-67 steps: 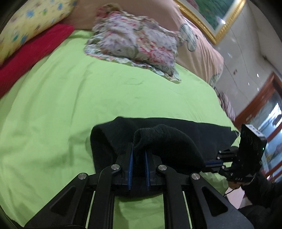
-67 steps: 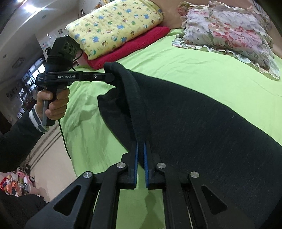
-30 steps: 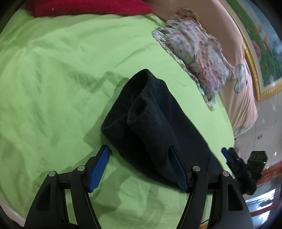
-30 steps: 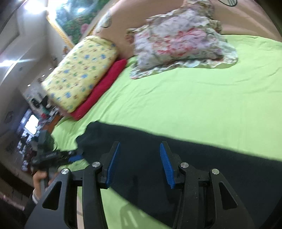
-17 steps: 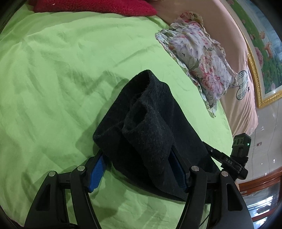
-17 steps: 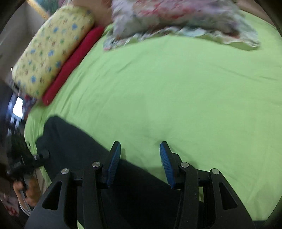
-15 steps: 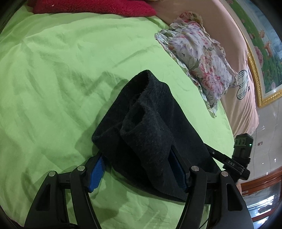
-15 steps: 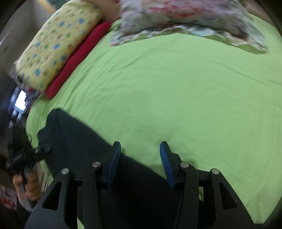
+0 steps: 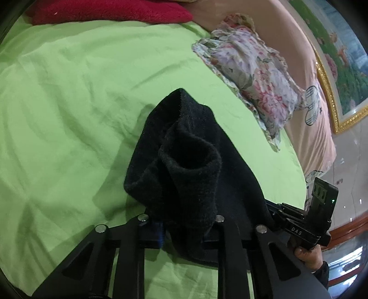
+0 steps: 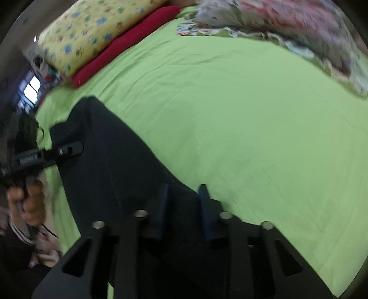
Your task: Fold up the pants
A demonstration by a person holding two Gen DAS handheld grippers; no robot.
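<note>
Black fleece pants (image 9: 191,165) lie in a long strip on the green bed sheet (image 9: 69,103), one end bunched and doubled over. My left gripper (image 9: 184,226) has closed in around that bunched end, with thick cloth between its jaws. The blurred right wrist view shows the pants (image 10: 119,165) running from the left gripper (image 10: 69,148) toward me. My right gripper (image 10: 182,195) is partly open over the pants' other end, with black cloth under and between its blue pads (image 10: 203,195).
A floral pillow (image 9: 250,69) lies at the back of the bed, with a red towel (image 9: 103,11) and a yellow patterned pillow (image 10: 92,30) beside it. The bed edge and room floor (image 9: 345,230) lie beyond the right gripper.
My left jaws were wide open around the bunched end and have closed onto it. My right gripper has narrowed and moved down over the pants' other end.
</note>
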